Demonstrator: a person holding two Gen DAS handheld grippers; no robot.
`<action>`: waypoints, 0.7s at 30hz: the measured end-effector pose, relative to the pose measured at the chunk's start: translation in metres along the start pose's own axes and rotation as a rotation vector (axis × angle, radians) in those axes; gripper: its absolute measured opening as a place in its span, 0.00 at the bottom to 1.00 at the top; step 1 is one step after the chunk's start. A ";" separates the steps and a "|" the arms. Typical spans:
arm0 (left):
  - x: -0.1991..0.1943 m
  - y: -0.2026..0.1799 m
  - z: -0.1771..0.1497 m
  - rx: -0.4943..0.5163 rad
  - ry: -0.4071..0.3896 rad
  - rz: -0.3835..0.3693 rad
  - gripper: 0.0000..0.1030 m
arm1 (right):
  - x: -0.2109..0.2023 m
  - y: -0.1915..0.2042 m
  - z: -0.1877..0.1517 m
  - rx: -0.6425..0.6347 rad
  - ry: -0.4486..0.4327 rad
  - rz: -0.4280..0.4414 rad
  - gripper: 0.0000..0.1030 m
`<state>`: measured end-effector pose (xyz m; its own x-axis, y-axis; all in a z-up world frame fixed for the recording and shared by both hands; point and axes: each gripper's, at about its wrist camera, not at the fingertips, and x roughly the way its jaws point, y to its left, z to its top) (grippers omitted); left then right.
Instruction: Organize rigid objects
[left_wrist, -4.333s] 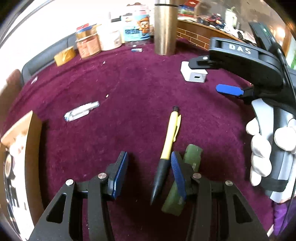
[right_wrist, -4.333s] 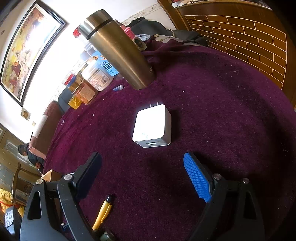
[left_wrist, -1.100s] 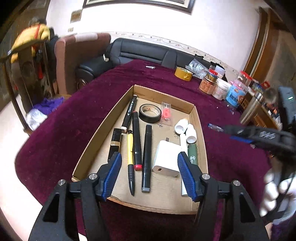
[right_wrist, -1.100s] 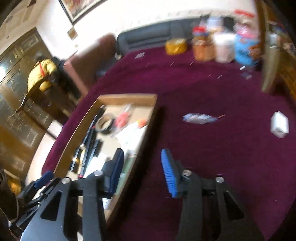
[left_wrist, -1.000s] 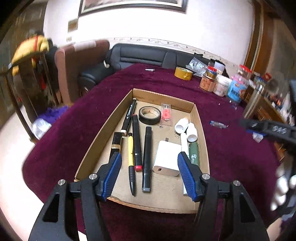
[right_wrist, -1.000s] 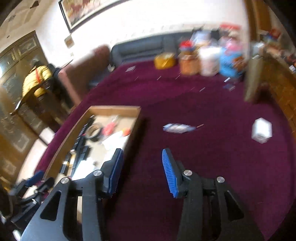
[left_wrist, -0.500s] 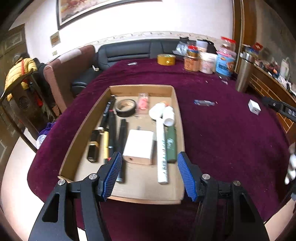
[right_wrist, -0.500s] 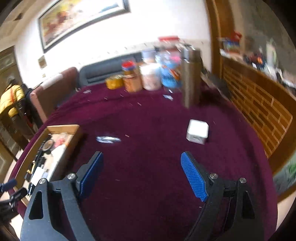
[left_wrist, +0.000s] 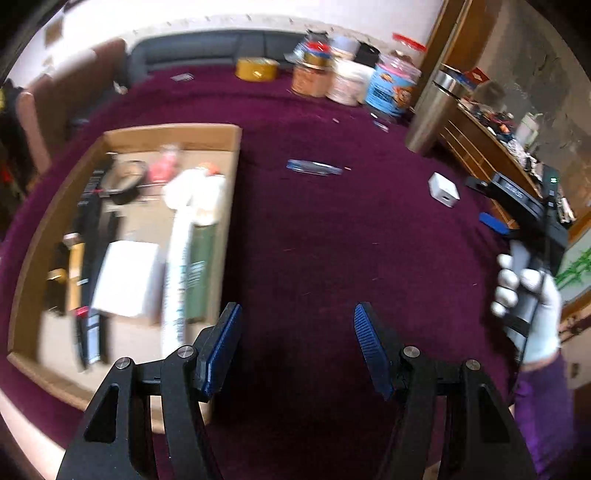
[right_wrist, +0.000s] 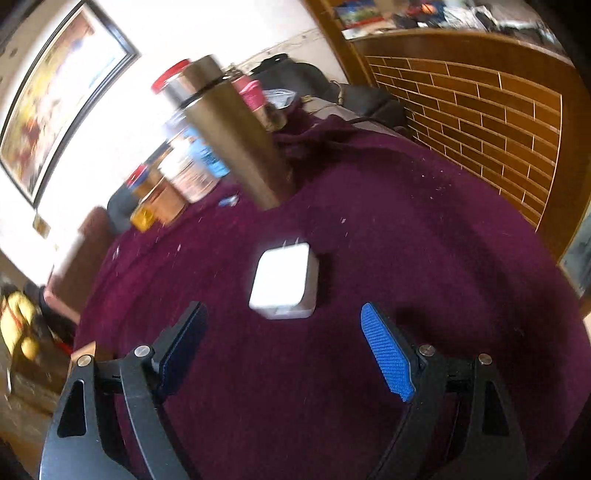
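Observation:
A cardboard tray (left_wrist: 229, 133) lies at the left of the maroon table. It holds pens, a tape roll, a white charger (left_wrist: 125, 282), white tubes and a green tube (left_wrist: 201, 266). A second white charger (left_wrist: 443, 190) lies on the cloth at the right; it also shows in the right wrist view (right_wrist: 282, 282). A blue-clear small object (left_wrist: 314, 168) lies on the cloth past the tray. My left gripper (left_wrist: 297, 347) is open and empty above the cloth beside the tray. My right gripper (right_wrist: 284, 343) is open and empty just short of the charger.
A steel flask (right_wrist: 236, 147) stands behind the charger, with jars (left_wrist: 343, 83) and a yellow tape roll (left_wrist: 256, 69) along the far edge. A brick-patterned wooden wall (right_wrist: 480, 110) runs on the right. A sofa (left_wrist: 207, 48) sits beyond the table.
My left gripper has swung right, off the tray and over the bare cloth. My right gripper has closed in on the white charger, which now sits just ahead of the jaws.

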<state>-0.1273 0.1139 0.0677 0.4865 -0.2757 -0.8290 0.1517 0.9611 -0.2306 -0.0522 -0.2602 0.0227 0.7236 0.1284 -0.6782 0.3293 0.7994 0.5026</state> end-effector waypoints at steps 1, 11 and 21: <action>0.005 -0.004 0.006 -0.002 0.014 -0.010 0.55 | 0.002 -0.002 0.002 -0.001 -0.009 0.001 0.83; 0.072 -0.048 0.107 0.126 0.018 -0.033 0.55 | -0.004 -0.035 0.004 0.118 -0.015 0.051 0.83; 0.151 -0.048 0.141 0.354 0.043 0.117 0.62 | 0.010 -0.028 0.004 0.081 0.028 0.036 0.83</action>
<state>0.0602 0.0245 0.0255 0.4828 -0.1561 -0.8617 0.3886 0.9200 0.0511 -0.0519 -0.2837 0.0043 0.7189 0.1734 -0.6732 0.3522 0.7440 0.5678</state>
